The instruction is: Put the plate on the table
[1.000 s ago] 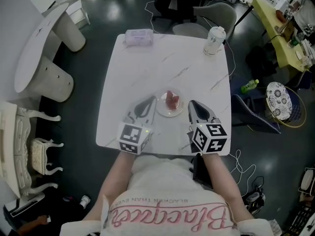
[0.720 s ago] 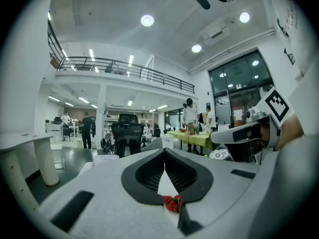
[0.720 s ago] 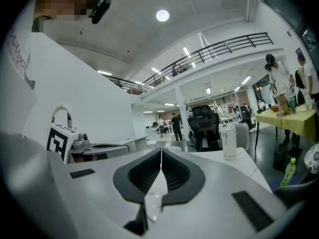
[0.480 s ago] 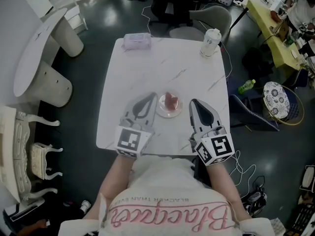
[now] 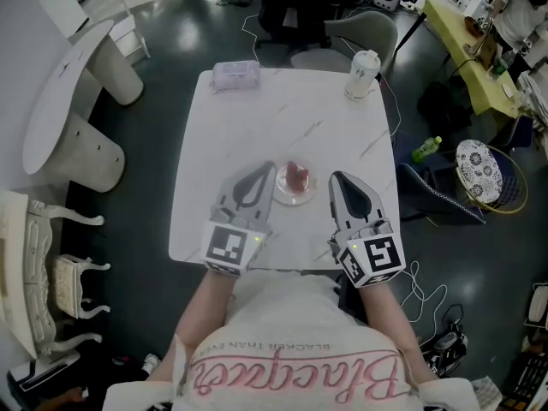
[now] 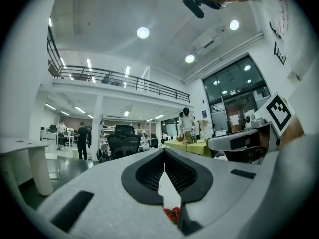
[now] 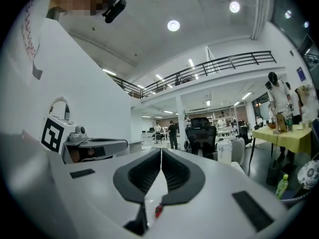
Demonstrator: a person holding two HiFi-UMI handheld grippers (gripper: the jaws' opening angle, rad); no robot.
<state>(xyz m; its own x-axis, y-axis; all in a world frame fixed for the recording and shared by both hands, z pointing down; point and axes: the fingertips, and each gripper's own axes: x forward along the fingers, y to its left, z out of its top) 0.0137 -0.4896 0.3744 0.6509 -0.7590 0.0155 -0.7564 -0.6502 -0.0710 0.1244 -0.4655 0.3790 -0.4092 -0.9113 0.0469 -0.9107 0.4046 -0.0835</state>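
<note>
A small clear plate [image 5: 294,187] with a pink-red piece of food [image 5: 297,175] rests on the white marble table [image 5: 257,118], near its front edge. My left gripper [image 5: 266,169] lies just left of the plate, jaws shut and empty. On the plate's right side is my right gripper [image 5: 334,177], also shut and empty. In the left gripper view the jaw tips [image 6: 164,151] meet, and a bit of the red food [image 6: 173,214] shows through the gap below them. In the right gripper view the tips [image 7: 160,151] meet too.
A tissue pack [image 5: 235,74] lies at the table's far left corner and a lidded cup [image 5: 362,73] stands at the far right corner. A grey chair [image 5: 360,31] stands behind the table. A white round table [image 5: 64,84] is on the left, a green bottle [image 5: 425,150] on the floor at right.
The plate stays on the table. Both grippers have kept their places beside it, with the right one's marker cube drawn slightly back toward the person. The view has shifted a little.
</note>
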